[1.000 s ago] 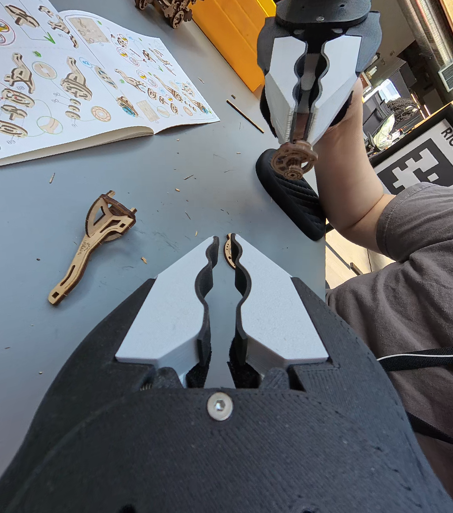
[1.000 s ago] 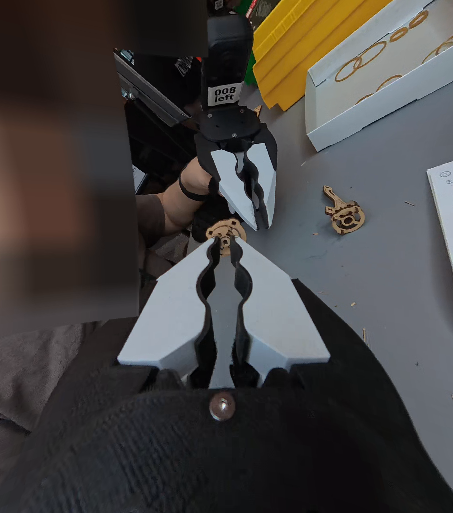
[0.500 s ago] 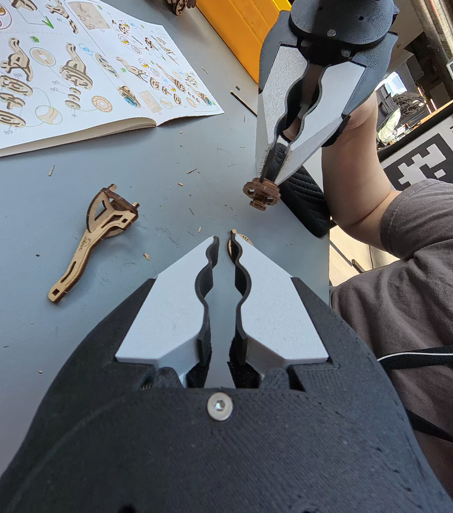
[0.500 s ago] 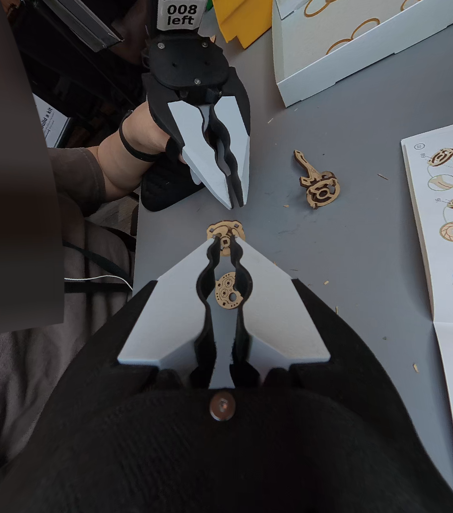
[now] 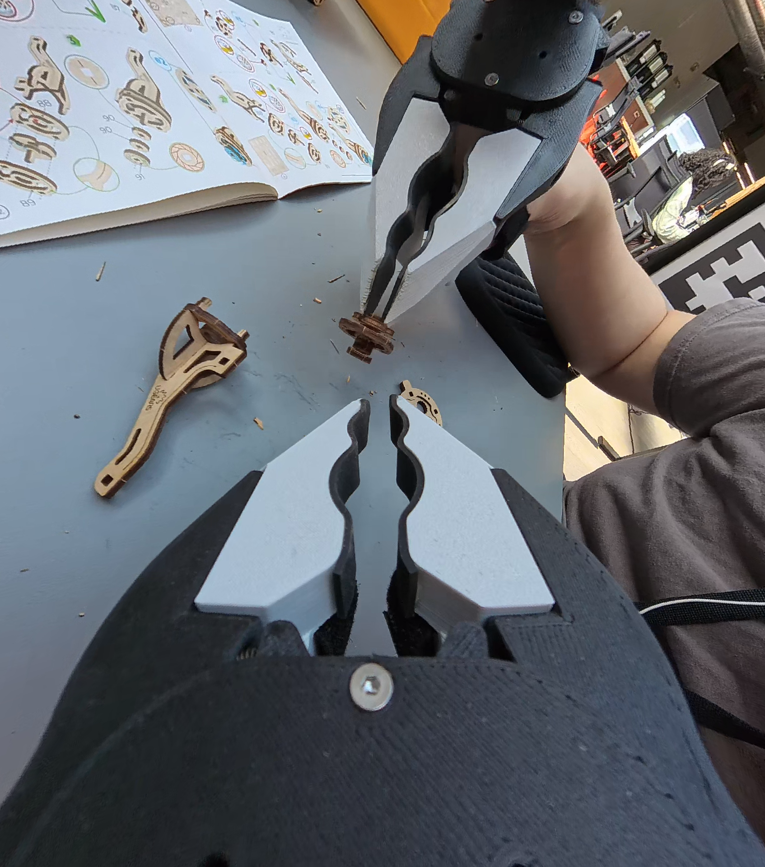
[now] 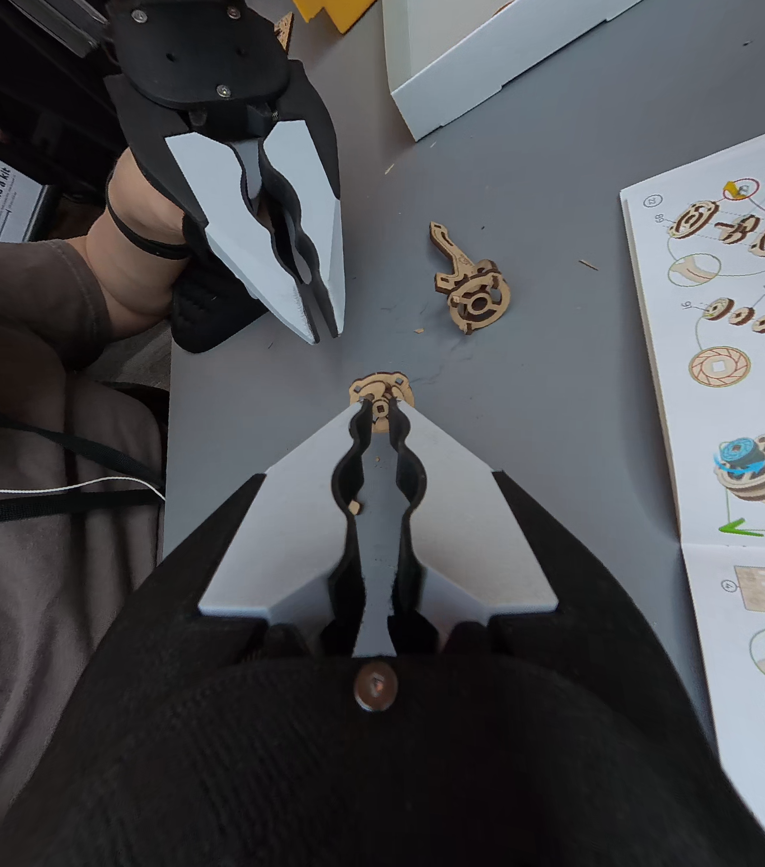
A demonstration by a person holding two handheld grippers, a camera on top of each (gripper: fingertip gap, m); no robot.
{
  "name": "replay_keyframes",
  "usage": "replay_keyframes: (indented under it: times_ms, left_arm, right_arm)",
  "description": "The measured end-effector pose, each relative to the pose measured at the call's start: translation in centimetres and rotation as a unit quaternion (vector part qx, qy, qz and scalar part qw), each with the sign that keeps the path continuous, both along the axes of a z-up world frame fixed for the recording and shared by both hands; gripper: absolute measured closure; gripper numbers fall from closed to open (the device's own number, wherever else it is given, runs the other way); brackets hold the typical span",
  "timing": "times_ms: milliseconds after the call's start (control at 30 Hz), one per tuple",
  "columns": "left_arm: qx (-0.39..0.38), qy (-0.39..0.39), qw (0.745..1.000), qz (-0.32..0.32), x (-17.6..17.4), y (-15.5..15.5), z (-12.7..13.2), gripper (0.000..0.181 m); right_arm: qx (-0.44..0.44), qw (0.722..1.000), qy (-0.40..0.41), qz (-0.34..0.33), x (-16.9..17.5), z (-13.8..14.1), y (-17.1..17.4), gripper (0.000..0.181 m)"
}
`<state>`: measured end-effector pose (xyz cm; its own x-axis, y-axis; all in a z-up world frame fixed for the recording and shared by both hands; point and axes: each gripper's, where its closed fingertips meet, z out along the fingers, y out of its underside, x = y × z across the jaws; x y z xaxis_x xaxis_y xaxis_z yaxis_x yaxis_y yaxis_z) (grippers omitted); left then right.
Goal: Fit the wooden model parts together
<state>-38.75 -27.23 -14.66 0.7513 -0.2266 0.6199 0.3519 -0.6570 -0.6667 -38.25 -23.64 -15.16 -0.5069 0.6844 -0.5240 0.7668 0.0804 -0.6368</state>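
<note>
My right gripper (image 6: pixel 380 407) is shut on a small round wooden hub (image 6: pixel 380 393) and holds it at its tips, low over the grey table. The same gripper (image 5: pixel 373 313) and hub (image 5: pixel 366 335) show from the front in the left wrist view. My left gripper (image 5: pixel 378 407) is nearly shut and empty, with its tips close to the table; it also shows in the right wrist view (image 6: pixel 322 334). A flat wooden disc (image 5: pixel 424 403) lies beside its right fingertip. A wooden lever part with a ring end (image 5: pixel 183 375) lies to the left, also seen in the right wrist view (image 6: pixel 470 291).
An open instruction booklet (image 5: pixel 136 117) lies at the back left, also in the right wrist view (image 6: pixel 746 375). A white box (image 6: pixel 465 70) and a yellow bin (image 5: pixel 399 28) stand farther back. A black pad (image 5: pixel 512 323) sits at the table edge. Wood chips litter the table. Some 5 centimetres of space lies between my two pairs of fingers.
My right gripper has come down and toward the left gripper with the hub, from up in the air to just over the table. The left gripper has hardly moved.
</note>
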Motion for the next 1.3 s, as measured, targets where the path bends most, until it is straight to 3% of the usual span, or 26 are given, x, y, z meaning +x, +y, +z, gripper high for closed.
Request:
replay_keyframes:
  times_ms: [433, 767, 1300]
  left_arm:
    - [-0.003, -0.001, 1.000, 0.001, -0.1, 0.0, -0.1, 0.174]
    - [-0.005, -0.002, 1.000, 0.002, -0.1, 0.0, -0.2, 0.174]
    - [-0.007, -0.001, 1.000, 0.003, -0.3, 0.0, -0.2, 0.174]
  right_arm:
    - [0.019, 1.000, -0.006, -0.003, -1.1, -1.2, 0.5, 0.176]
    - [0.203, 0.979, 0.000, 0.031, -1.2, -2.8, 0.6, 0.175]
    - [0.354, 0.931, -0.002, 0.083, -2.1, -2.8, 0.4, 0.174]
